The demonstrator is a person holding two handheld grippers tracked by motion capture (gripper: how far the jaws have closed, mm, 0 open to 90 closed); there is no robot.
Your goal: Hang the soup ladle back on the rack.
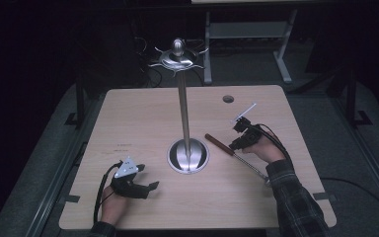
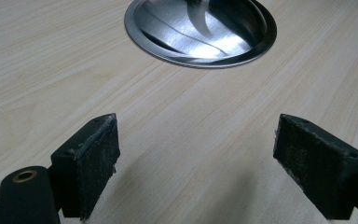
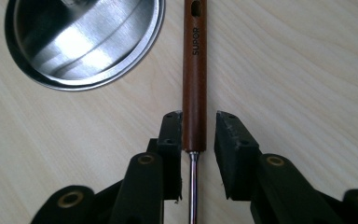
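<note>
1. High view: a pale wooden table (image 1: 143,123) is seen from above, with a tall metal stand (image 1: 183,106) rising from a round shiny base (image 1: 188,156) near the table's middle; the stand's top carries a domed cap with short prongs around it

2. A utensil with a brown wooden handle (image 1: 219,143) and a thin metal shaft lies flat on the table just to the right of the base, the handle pointing up and left, the shaft running down and right under the right hand; its far end is hidden by the sleeve

3. The right gripper (image 1: 240,139) is held over the utensil by a hand in a checked sleeve (image 1: 296,197)

4. In the right gripper view the handle (image 3: 194,74), marked SUPOR, is seen between the two jaws where wood meets shaft; the left jaw touches or nearly touches it, a narrow gap is seen at the right jaw, so the jaws are not yet closed on it

5. The left gripper (image 1: 150,186) rests low near the table's front left, pointed toward the base

6. In the left gripper view its jaws are spread wide with bare table (image 2: 191,140) between them and the base (image 2: 200,32) ahead
</note>
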